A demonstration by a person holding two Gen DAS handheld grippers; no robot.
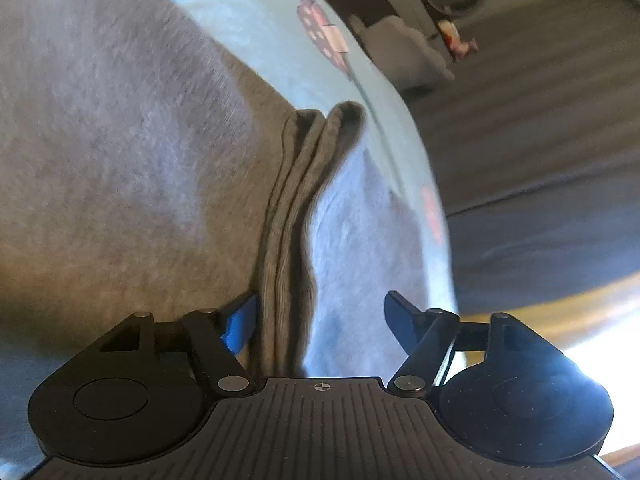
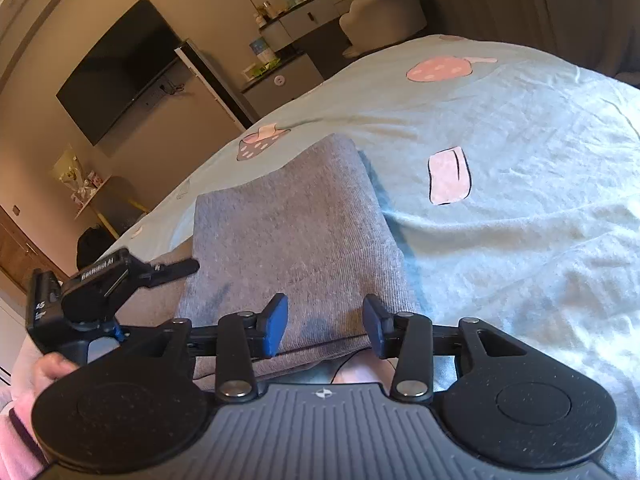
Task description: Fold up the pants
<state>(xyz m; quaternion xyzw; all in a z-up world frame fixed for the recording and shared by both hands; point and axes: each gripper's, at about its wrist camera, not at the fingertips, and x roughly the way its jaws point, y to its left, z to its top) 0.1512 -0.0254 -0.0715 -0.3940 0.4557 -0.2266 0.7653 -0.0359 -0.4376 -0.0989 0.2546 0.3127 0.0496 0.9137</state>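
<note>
1. Grey ribbed-knit pants [image 2: 288, 220]: folded into a compact stack on the pale blue strawberry-print bedsheet [image 2: 520, 152]. Soft, light and limp; likely to sag unless taken at the thick layered edge [image 1: 296, 200].
2. Left gripper [image 1: 320, 316]: jaws spread. The stacked edge runs up between them beside the left finger; contact is hard to judge through the blur.
3. Right gripper [image 2: 326, 324]: jaws spread, poised over the stack's near edge, pinching nothing.
</note>
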